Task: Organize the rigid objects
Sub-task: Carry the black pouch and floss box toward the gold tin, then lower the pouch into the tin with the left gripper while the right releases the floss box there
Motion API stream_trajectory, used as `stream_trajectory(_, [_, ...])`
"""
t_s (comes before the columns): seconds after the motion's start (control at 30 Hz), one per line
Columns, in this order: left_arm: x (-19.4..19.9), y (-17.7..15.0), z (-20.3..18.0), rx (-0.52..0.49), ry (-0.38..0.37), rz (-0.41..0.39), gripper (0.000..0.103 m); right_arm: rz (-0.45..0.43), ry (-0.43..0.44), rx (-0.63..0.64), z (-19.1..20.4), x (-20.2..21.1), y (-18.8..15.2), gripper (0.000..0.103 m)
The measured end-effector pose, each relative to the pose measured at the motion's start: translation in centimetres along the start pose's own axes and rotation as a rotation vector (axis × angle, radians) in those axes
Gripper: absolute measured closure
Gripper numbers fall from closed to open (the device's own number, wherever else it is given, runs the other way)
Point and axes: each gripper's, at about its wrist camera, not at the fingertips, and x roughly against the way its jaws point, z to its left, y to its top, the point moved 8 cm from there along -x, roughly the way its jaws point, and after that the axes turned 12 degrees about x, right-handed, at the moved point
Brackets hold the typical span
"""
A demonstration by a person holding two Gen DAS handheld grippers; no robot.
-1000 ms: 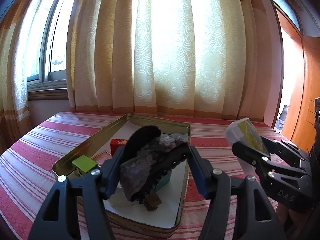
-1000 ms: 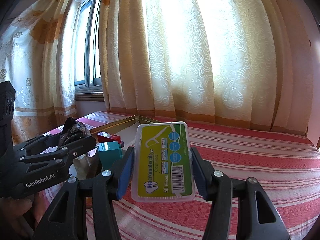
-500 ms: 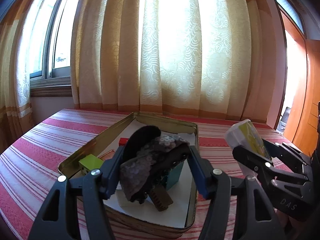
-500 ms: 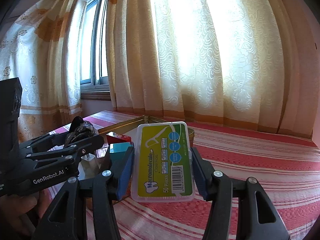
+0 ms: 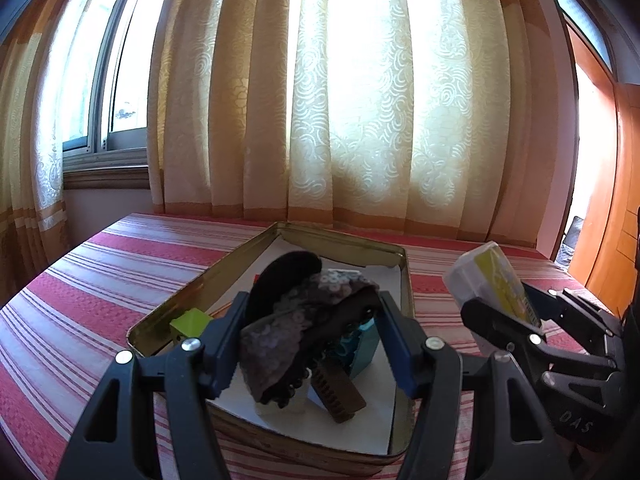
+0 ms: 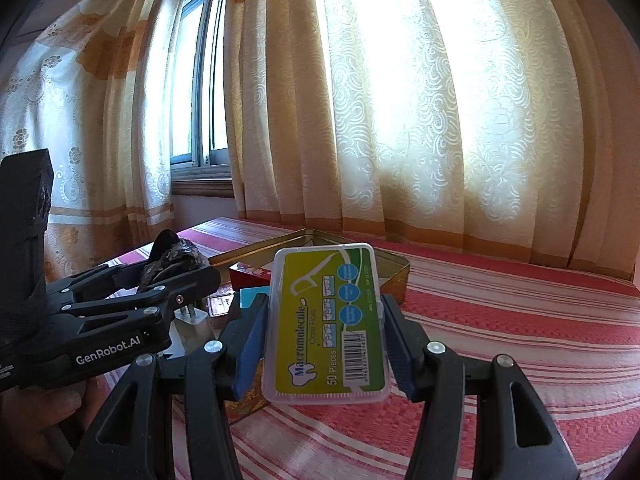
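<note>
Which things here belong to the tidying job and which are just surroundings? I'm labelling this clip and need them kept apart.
Part of the job:
- hair clip, held in the left gripper
- floss pick box, held in the right gripper
- metal tin
- green block, teal box, brown comb inside it

Surroundings:
- curtains
- window
- striped tablecloth

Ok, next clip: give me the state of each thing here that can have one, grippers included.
Left gripper: shut on a sequined hair claw clip, held above the tin.
Right gripper: shut on a floss pick box, lid closed, off the table.
Metal tin: open, no lid on it, paper-lined, small items inside.
Curtain: drawn.
</note>
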Motion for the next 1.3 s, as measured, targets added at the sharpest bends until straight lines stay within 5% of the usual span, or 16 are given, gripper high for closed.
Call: stream_trajectory(1.3, [-2.0, 1.5, 4.0, -0.008, 0.086, 0.028, 0.041, 0.040, 0.090, -0.012, 2.5, -3.2, 0.9, 0.046])
